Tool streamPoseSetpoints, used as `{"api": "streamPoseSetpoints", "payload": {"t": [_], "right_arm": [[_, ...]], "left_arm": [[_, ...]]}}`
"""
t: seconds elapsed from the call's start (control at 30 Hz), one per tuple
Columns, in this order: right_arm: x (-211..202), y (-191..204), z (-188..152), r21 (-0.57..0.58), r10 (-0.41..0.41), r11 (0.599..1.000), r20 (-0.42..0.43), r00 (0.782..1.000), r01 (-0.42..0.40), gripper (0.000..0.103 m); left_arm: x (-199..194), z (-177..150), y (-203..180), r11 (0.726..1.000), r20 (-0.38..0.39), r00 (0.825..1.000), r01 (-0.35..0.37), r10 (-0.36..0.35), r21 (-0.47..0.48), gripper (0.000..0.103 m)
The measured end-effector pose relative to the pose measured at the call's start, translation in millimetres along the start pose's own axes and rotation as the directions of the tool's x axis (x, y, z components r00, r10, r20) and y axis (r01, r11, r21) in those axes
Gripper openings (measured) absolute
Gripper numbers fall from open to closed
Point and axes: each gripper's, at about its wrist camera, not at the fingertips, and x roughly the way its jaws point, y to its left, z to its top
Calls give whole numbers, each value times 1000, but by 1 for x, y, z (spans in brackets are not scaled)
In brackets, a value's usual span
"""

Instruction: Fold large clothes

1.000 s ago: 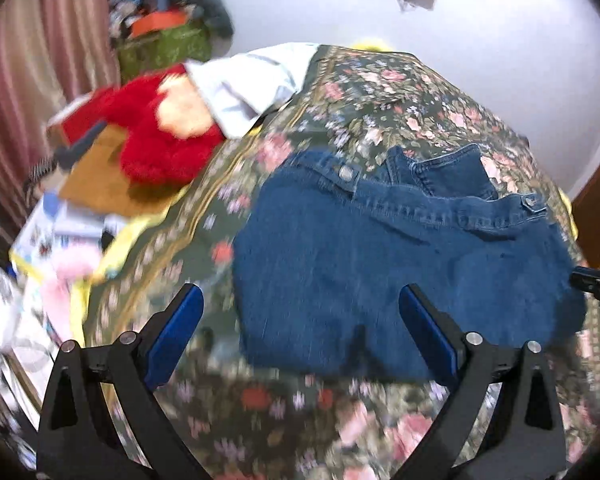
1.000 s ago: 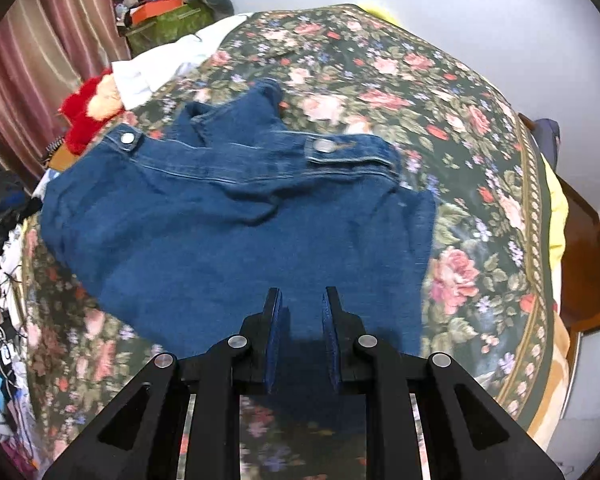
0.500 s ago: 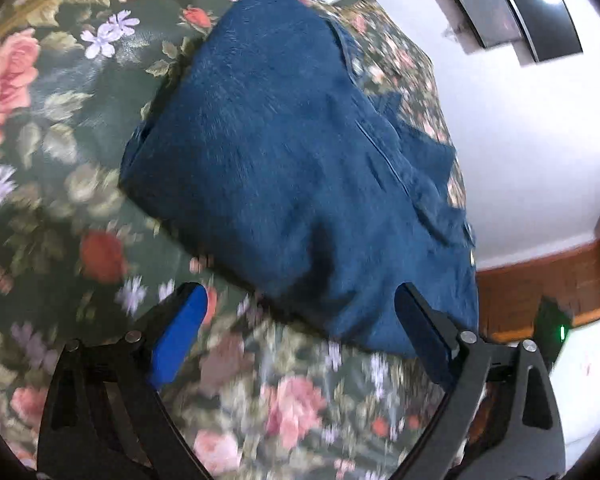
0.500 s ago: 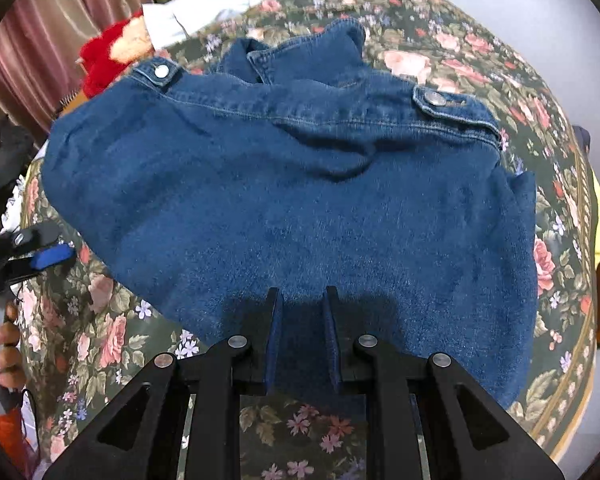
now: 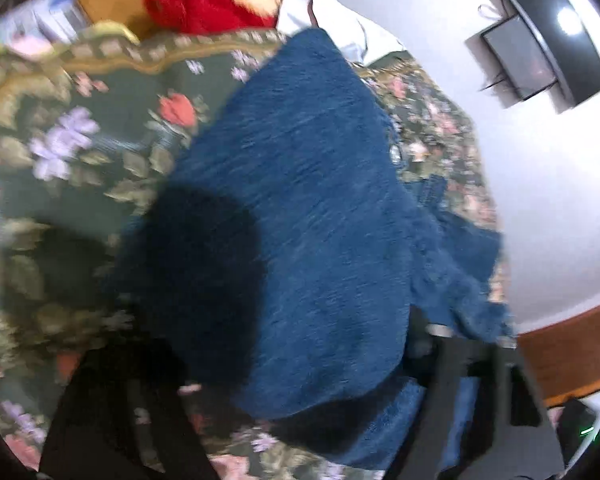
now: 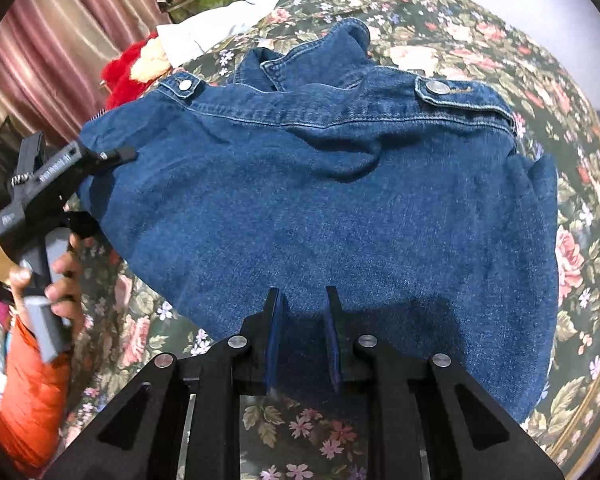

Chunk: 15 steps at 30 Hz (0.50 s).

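The denim jacket lies spread on the floral bedspread, collar toward twelve o'clock and hem toward six; two metal snaps show on its shoulder tabs, at about eleven and one o'clock. The right gripper sits at six o'clock with its two blue-padded fingers close together and the hem's fabric lying between them, so it appears clamped on the jacket's lower edge. The left gripper reaches in from nine o'clock, held by a hand with an orange sleeve below it; its tip touches the jacket's side edge; the left wrist view is blurred and the denim drapes over the fingers there, so I cannot tell how its jaws stand. A red plush toy and a white cloth lie beyond the jacket at about eleven o'clock; a striped curtain hangs at ten o'clock.
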Motion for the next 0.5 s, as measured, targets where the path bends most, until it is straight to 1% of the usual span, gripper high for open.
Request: {"api": "streamPoseSetpoints", "payload": {"t": [0.03, 0.07, 0.1, 0.17, 0.27, 0.33, 0.4, 0.47, 0.5], "right_arm": [[-1, -2, 2, 25, 8, 1000, -12, 1000, -8, 16], [-2, -2, 4, 52, 16, 999, -22, 1000, -15, 16], [-3, -2, 6, 76, 23, 997, -25, 999, -21, 16], [-8, 2, 12, 112, 71, 991, -25, 997, -67, 16], [-15, 21, 22, 98, 126, 987, -2, 992, -125, 16], [-16, 38, 29, 75, 157, 985, 13, 988, -157, 16], [-13, 57, 37, 57, 217, 974, 20, 976, -218, 16], [2, 78, 43, 56, 287, 957, -9, 958, -286, 16], [14, 86, 44, 56, 299, 953, -44, 953, -297, 16]], "left_arm": [[-3, -1, -5, 999, 13, 1000, -15, 15, 39, 53], [-6, -2, -12, 997, 25, 999, -30, 28, 73, 49], [-11, -3, -18, 993, 37, 999, -41, 37, 106, 47], [-25, -6, -29, 984, 75, 996, -55, 43, 167, 42], [-56, -12, -44, 968, 162, 986, -79, 41, 237, 39], [-79, -18, -52, 955, 230, 972, -105, 40, 277, 39], [-93, -23, -61, 938, 277, 959, -143, 53, 317, 39], [-100, -27, -64, 920, 299, 951, -184, 78, 346, 39], [-99, -29, -63, 914, 305, 948, -199, 88, 354, 39]]}}
